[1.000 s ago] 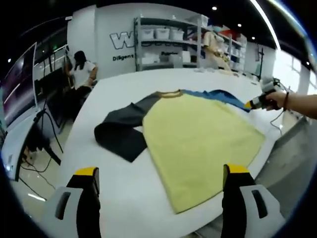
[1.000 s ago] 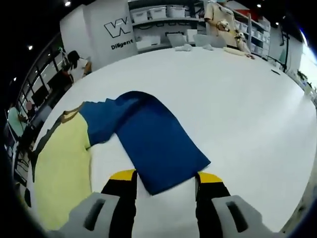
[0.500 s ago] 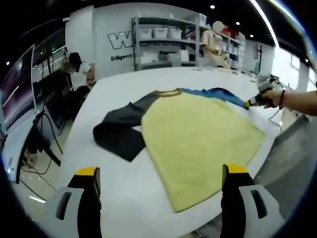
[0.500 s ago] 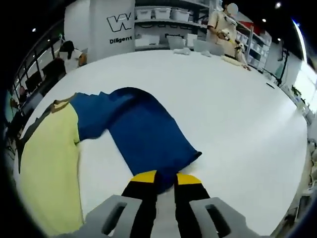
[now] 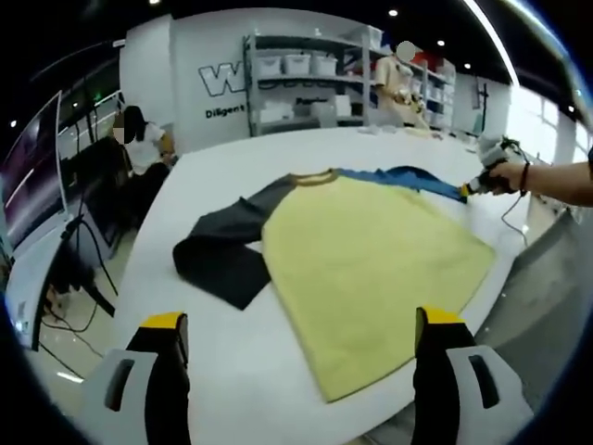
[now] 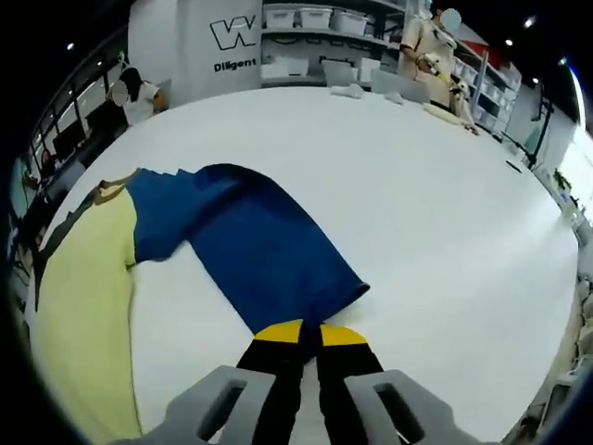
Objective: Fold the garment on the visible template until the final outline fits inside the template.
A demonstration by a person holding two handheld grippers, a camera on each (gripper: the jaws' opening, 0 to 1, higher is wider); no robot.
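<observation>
On the white desk (image 5: 232, 352) the garment (image 5: 371, 269) lies spread flat, yellow body out, dark sleeve (image 5: 227, 250) to one side. The right gripper (image 6: 301, 336) has clenched its fingers on the blue sleeve (image 6: 259, 250) cuff; the left gripper (image 5: 296, 338) hangs released. Folding has barely begun, and I can't make out any template outline.

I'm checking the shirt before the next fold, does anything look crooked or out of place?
The garment lies askew on the white table: the grey sleeve is bent back on itself, while the blue sleeve lies stretched out, its cuff pinched in the right tongs. The left tongs hang open, clear of it.
</observation>
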